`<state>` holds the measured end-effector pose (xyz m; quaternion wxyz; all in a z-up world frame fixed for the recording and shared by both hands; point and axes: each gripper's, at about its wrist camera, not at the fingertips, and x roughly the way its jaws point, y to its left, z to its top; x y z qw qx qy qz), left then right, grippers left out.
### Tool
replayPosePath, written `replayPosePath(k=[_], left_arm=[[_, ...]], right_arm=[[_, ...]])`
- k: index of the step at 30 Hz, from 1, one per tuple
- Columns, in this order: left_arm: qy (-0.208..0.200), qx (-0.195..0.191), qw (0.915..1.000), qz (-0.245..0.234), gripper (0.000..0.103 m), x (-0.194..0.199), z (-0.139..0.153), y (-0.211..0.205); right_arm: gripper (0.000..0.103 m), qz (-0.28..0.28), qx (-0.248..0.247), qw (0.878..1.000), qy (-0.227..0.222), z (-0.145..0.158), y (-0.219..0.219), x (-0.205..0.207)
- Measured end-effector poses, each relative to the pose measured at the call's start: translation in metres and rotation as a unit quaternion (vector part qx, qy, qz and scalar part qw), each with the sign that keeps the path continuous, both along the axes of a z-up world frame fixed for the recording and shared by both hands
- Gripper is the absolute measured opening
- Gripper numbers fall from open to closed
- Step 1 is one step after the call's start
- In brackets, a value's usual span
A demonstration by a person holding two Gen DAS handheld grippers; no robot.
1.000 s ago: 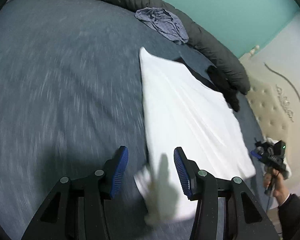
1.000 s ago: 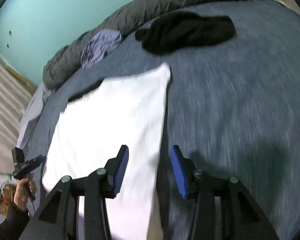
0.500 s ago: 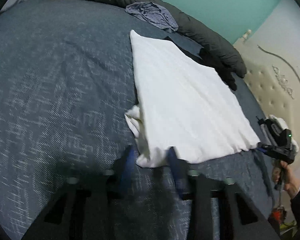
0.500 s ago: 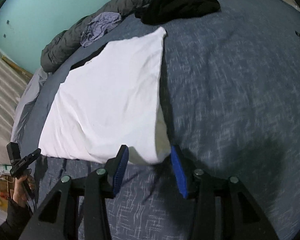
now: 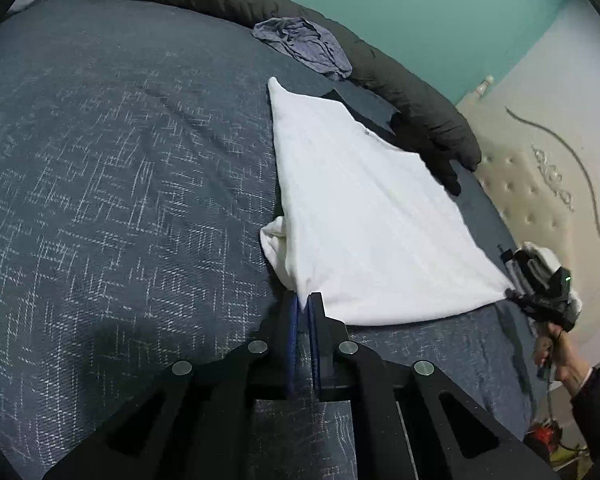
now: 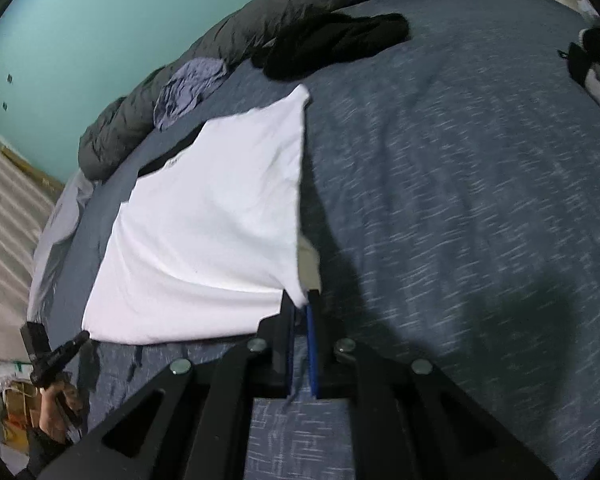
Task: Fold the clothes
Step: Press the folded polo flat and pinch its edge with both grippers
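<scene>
Pinching the near corners, both grippers now have the white shirt (image 5: 364, 216), which lies flat on the blue bed (image 5: 112, 184) w/ its far end near the dark blanket (image 5: 380, 68). Left gripper (image 5: 303, 300) has just been closing, and its jaws are clenched on the corner by the bunched-up bit of cloth. Right gripper (image 6: 302, 304) has just been closing too, and its jaws are clenched on the other near corner. Each grip looks thin, only the very tip of cloth, so a fast lift could pull a corner out & the shirt would drop crooked. It may be only the top layer is pinched; I can't tell, and then the under layer would stay on the bed and the fold would come out messy. If one hand goes faster than the other, the edge could twist. The bunched sleeve part on the left could stick out after folding. The black clothes (image 6: 336, 44) and purple cloth (image 5: 304, 44) lie apart from the shirt, but a long swing could bump them.
</scene>
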<state>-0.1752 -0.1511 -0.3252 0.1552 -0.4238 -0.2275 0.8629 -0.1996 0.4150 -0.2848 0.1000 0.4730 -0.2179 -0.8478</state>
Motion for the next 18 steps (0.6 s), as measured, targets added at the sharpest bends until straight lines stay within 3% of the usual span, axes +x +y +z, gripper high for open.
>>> replayPosePath(k=[6,10,15,17,18], left_arm=[[-0.003,-0.003,0.9999,-0.011,0.006,0.000,-0.002,0.001],[-0.007,-0.025,0.9997,-0.001,0.008,-0.001,0.001,-0.002],[-0.016,-0.008,0.9997,0.017,0.009,0.005,0.001,-0.021],[-0.010,-0.007,0.9999,0.001,0.021,0.006,0.003,-0.018],[-0.007,-0.013,0.9998,-0.012,0.035,0.005,0.004,-0.012]], right_arm=[[0.004,-0.005,0.010,1.000,-0.021,-0.016,0.002,-0.007],[0.004,-0.008,0.009,1.000,-0.025,-0.024,-0.001,-0.007],[0.005,-0.018,-0.003,0.999,-0.030,-0.028,0.003,-0.005],[0.005,-0.016,-0.003,0.999,-0.031,-0.029,0.003,-0.004],[0.005,-0.016,-0.002,0.999,-0.030,-0.029,0.002,-0.004]])
